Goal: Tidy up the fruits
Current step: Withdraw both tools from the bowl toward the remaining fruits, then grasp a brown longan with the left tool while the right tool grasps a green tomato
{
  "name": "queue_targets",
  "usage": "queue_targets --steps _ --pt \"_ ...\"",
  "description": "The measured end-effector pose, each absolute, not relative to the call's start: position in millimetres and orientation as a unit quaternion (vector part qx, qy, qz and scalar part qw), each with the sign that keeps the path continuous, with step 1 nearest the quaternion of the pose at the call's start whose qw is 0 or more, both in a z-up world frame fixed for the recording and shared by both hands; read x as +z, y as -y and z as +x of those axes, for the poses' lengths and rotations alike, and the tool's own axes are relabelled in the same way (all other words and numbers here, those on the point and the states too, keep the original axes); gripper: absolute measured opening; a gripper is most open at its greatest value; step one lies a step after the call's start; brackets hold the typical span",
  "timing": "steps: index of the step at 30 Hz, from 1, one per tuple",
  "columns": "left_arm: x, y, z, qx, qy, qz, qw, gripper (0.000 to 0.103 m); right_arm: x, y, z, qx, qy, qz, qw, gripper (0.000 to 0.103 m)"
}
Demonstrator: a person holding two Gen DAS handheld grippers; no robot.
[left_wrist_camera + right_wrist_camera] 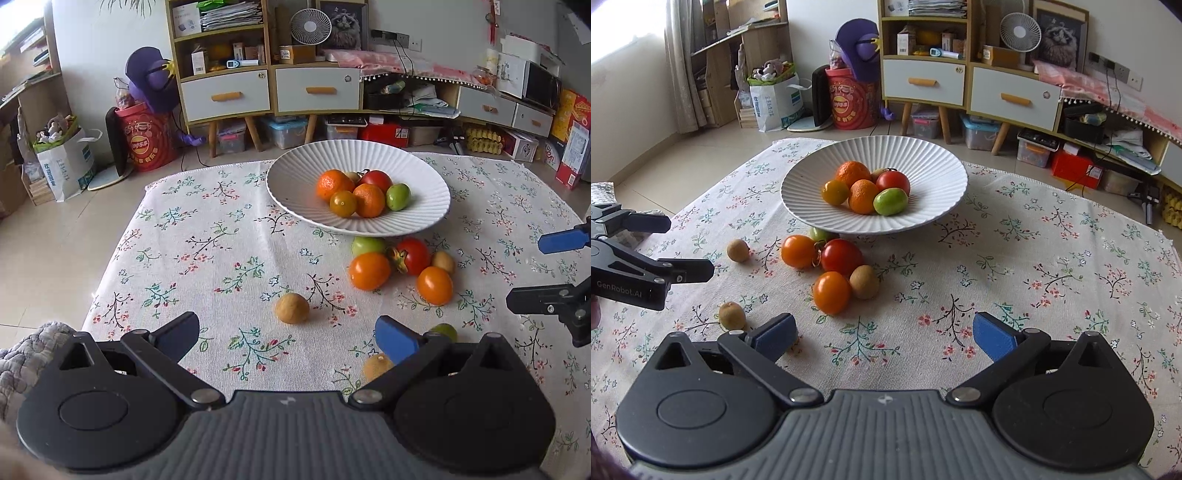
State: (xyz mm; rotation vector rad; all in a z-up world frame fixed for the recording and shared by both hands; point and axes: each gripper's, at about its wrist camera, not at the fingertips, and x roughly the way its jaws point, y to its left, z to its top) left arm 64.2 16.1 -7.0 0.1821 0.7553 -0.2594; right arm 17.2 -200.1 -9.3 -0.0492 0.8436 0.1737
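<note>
A white ribbed bowl (295, 173) (812, 177) on the floral tablecloth holds several fruits: two mandarins, a red, a yellow and a green tomato. In front of it lie two orange tomatoes (369, 270) (831, 291), a red tomato (415, 254) (842, 256), a green one (367, 245) and small brown fruits (291, 308) (738, 250). My left gripper (288, 332) is open and empty, just short of a brown fruit. My right gripper (884, 332) is open and empty, near the loose pile.
The floral tablecloth (221, 240) covers a low table whose far edge is behind the bowl. Beyond stand wooden cabinets (258, 88), a red drum (147, 136) and storage boxes on the floor. Each gripper shows in the other's view, the right one (554, 273) and the left one (661, 245).
</note>
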Motion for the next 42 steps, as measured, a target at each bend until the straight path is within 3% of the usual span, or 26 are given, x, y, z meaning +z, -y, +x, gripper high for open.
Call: queue_targets --steps 19,38,42 --pt "-37 -38 51 -0.129 -0.410 0.096 0.898 0.100 -27 176 5 0.098 -0.419 -0.056 0.901 0.102" --pt "-54 -10 43 -0.205 -0.382 0.093 0.896 0.100 -49 169 1 0.110 -0.432 -0.072 0.892 0.102" --pt "-52 -5 43 -0.221 -0.376 0.092 0.895 0.089 -48 168 0 0.108 -0.433 -0.071 0.892 0.102"
